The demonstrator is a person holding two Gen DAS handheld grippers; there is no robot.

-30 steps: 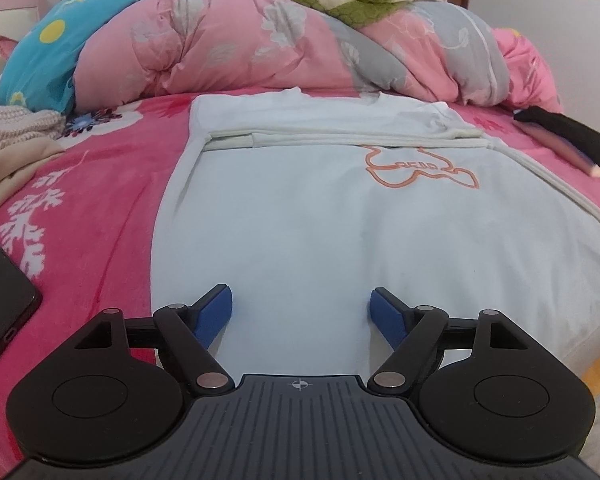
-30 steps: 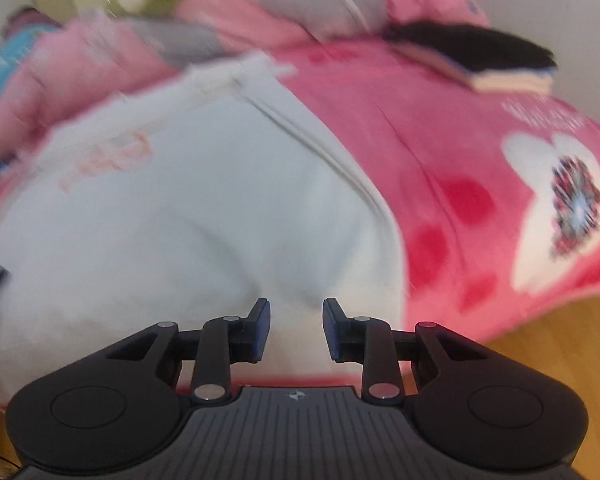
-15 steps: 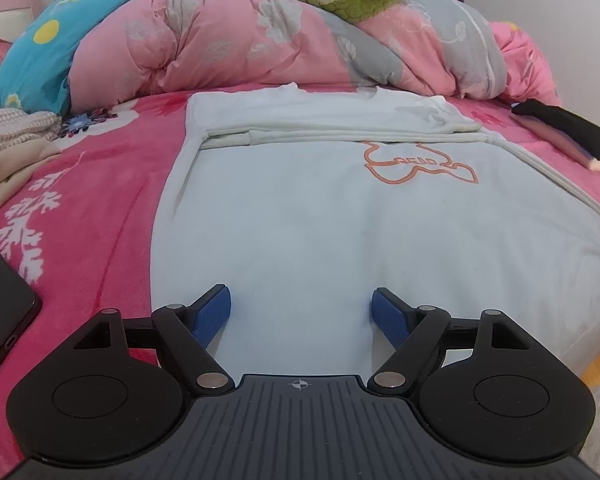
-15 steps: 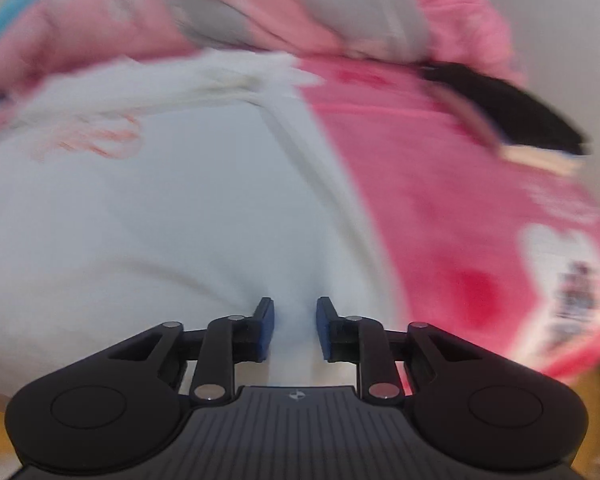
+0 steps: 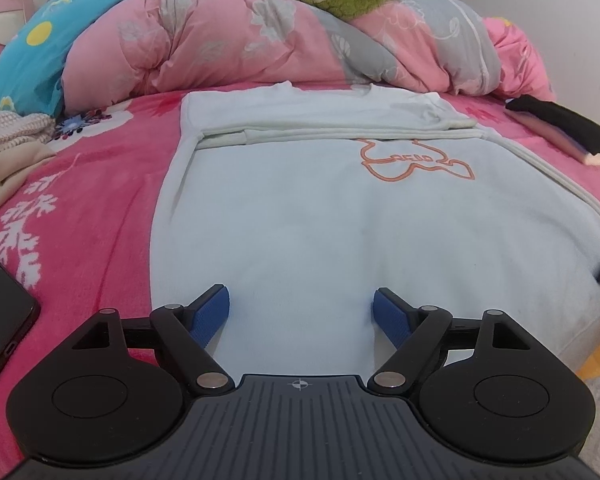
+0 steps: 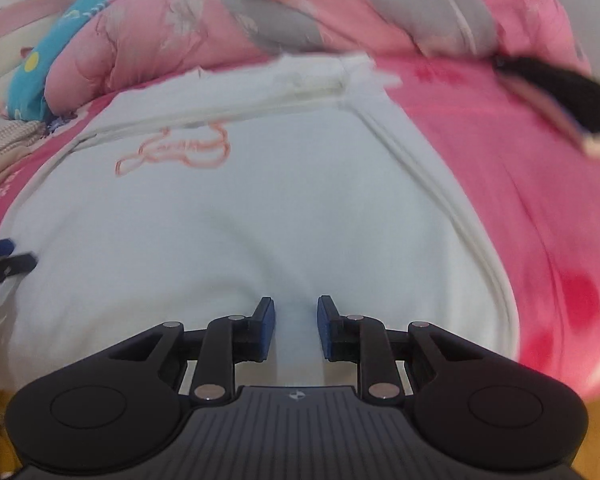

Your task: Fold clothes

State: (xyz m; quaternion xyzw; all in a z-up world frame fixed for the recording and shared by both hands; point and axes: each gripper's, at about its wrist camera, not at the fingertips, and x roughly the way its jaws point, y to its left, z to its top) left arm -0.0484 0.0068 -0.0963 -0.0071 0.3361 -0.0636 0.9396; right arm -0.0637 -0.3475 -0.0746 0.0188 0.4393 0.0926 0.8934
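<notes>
A pale blue-white sweatshirt [image 5: 320,220] with an orange outline print [image 5: 416,160] lies flat on the pink bed, its sleeves folded across the top. My left gripper [image 5: 301,306] is open wide over the near hem, towards the sweatshirt's left side, with cloth between its blue pads [image 5: 212,312]. My right gripper [image 6: 296,316] hovers at the hem further right. Its jaws stand open with only a narrow gap, and cloth of the sweatshirt [image 6: 240,208] puckers in front of them. The left gripper's blurred fingertips [image 6: 4,260] show at the left edge of the right wrist view.
A bunched pink and grey duvet [image 5: 220,40] fills the far side of the bed. A black phone [image 5: 0,312] lies at the left, beige knitwear [image 5: 8,148] behind it. A folded black garment [image 5: 560,128] rests at the right. Wooden floor [image 5: 596,360] shows past the bed's near edge.
The right gripper has swung left along the hem and its jaws have narrowed. The left gripper has sunk slightly towards the hem and stays open.
</notes>
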